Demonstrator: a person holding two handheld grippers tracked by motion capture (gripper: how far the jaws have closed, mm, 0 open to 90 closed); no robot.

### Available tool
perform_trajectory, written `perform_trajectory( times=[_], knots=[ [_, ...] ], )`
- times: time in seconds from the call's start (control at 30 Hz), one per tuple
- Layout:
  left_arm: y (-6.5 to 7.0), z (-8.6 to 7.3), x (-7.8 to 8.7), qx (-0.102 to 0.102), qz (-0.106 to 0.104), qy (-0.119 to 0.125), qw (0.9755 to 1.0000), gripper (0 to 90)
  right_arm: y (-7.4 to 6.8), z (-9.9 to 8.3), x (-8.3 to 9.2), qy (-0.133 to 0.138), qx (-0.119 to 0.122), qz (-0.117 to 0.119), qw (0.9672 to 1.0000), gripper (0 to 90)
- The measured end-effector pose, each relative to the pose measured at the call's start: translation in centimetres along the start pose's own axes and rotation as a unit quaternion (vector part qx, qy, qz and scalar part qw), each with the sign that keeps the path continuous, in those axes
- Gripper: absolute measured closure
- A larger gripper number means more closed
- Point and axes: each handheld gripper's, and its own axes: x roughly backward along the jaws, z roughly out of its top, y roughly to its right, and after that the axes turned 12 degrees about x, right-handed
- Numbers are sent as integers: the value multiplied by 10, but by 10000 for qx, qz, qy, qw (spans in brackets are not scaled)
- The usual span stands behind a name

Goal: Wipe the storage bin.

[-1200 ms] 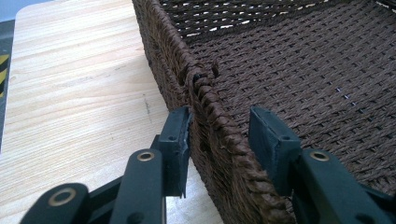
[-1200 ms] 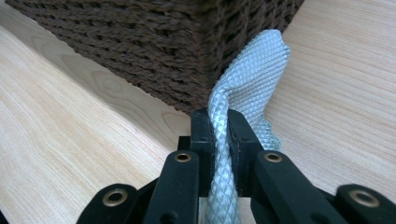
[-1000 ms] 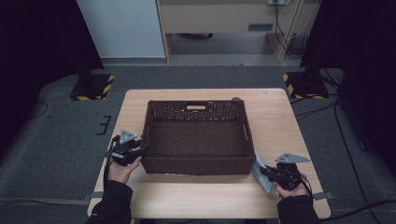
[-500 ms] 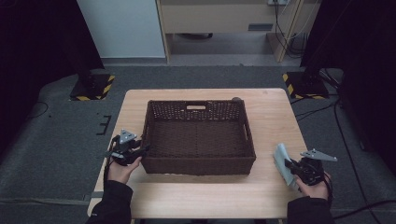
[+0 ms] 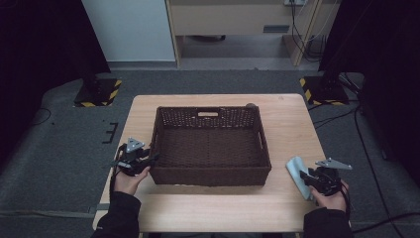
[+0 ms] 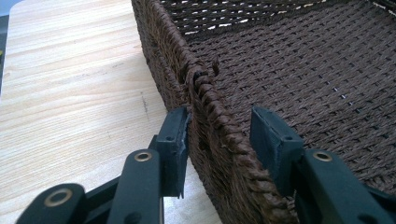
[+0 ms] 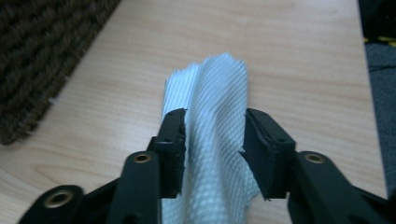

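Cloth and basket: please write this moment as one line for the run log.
left gripper: astride basket wall, open | right gripper: jaws just opened, cloth between | cloth: on table, right of basket

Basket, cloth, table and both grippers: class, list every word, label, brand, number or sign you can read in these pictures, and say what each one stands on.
No readable text: none on the basket, the cloth, the table, the left gripper or the right gripper.
Sign without words: yellow and black hazard stripes on the stand bases on the floor.
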Motion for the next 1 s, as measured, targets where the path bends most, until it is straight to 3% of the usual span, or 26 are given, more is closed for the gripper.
perform_trajectory(
  times=[0.1, 0.33, 0.43, 0.67, 0.77, 1.0],
  knots=[
    [0, 0, 0, -19, -19, -20, 10000, 575, 0, 6, 8, 316, 35, -154, 9994, 500],
    [0, 0, 0, 14, -54, -26, 10000, 588, -3, 19, 25, 821, 111, -199, 9964, 508],
    [0, 1, -1, 30, -67, -41, 10000, 590, -12, 32, 34, 1087, 212, -23, 9938, 521],
    [0, 1, -1, 43, -34, -62, 10000, 603, -29, 59, 38, 1373, 291, 383, 9894, 554],
    [0, 2, -1, 62, -24, -78, 9999, 615, -40, 73, 34, 1340, 433, 574, 9884, 559],
    [0, 4, -3, 84, -27, -95, 9999, 624, -46, 87, 25, 1315, 448, 774, 9873, 561]
  ],
)
